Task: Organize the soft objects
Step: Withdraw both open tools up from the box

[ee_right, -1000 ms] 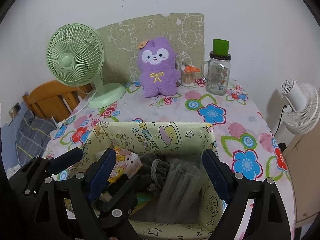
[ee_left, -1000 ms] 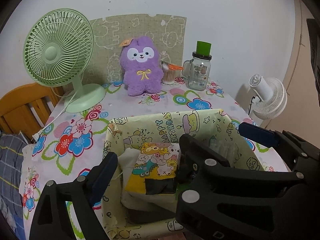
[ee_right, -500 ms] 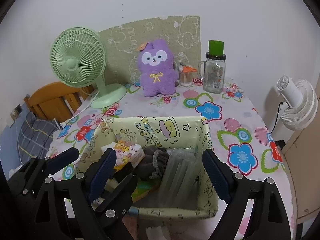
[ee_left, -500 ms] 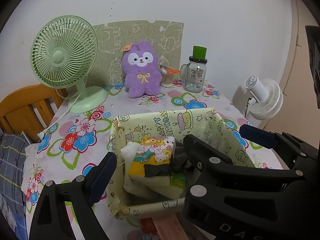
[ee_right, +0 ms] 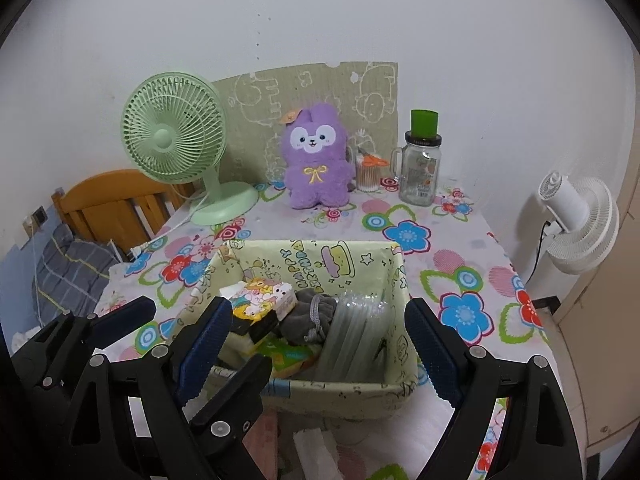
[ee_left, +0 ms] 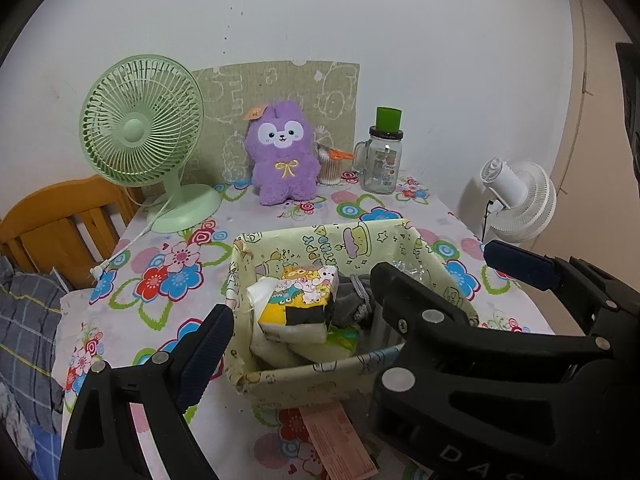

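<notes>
A pale green printed fabric bin (ee_left: 312,376) (ee_right: 352,394) stands on the floral table. It holds a cartoon-print tissue pack (ee_left: 300,300) (ee_right: 260,298), a grey cloth (ee_left: 354,304) (ee_right: 312,314), clear plastic bags (ee_right: 356,332) and a green packet (ee_right: 286,356). A purple plush bunny (ee_left: 282,160) (ee_right: 316,158) sits at the back by the wall. My left gripper (ee_left: 360,304) is open and empty, just in front of the bin. My right gripper (ee_right: 318,344) is open and empty, its fingers either side of the bin's near edge.
A green desk fan (ee_left: 144,136) (ee_right: 176,140) stands back left, a glass jar with green lid (ee_left: 382,160) (ee_right: 420,168) and a cotton-swab cup (ee_right: 368,174) back right. A white fan (ee_right: 576,224) stands beyond the right edge. A wooden chair (ee_left: 60,216) is left. A pink paper (ee_left: 336,440) lies near the front.
Both grippers have pulled back and risen from above the bin, so the bin now looks smaller and its whole front wall shows. Both stay open and empty.
</notes>
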Demonstrator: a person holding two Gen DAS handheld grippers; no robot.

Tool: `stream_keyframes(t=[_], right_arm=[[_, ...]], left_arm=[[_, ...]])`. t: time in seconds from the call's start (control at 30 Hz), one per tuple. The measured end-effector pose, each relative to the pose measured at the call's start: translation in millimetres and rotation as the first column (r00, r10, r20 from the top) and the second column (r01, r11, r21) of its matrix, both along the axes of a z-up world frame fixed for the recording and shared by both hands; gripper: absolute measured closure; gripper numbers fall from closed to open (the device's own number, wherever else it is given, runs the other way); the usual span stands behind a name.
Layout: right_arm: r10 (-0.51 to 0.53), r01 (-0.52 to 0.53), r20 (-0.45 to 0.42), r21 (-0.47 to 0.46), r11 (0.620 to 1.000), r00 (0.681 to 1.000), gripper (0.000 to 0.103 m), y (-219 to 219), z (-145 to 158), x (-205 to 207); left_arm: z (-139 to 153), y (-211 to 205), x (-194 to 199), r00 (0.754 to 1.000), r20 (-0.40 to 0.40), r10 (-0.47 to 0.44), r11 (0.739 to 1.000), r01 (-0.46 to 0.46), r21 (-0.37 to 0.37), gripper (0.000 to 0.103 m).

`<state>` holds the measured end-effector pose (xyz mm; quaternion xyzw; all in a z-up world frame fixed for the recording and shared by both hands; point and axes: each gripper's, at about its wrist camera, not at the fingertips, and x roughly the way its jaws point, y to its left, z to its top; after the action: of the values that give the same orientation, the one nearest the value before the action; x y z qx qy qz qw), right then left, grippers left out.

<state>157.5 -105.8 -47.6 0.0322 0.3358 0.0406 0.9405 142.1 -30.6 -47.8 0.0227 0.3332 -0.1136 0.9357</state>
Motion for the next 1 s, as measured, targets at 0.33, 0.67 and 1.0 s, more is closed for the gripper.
stream_keyframes(t=[0.33, 0.67, 1.0], right_arm=[[0.003, -0.004, 0.033, 0.026, 1.0, 0.999, 0.013, 1.3, 12.3, -22.2], [-0.006, 0.007, 0.056, -0.017, 1.0, 0.998, 0.006, 3.7, 20.5, -41.7], [-0.007, 0.009, 0.086, -0.019, 1.0, 0.996, 0.0, 1.6, 28.0, -61.2]], left_arm=[[10.9, 1.8, -22.5, 0.999, 0.033, 0.012, 1.0, -0.013, 0.004, 0.01], [15.1, -0.4, -41.5, 0.999, 0.053, -0.002, 1.0, 0.002, -0.001, 0.009], [21.3, -6.4, -60.5, 0.997, 0.076, -0.011, 1.0, 0.012, -0.004, 0.009]])
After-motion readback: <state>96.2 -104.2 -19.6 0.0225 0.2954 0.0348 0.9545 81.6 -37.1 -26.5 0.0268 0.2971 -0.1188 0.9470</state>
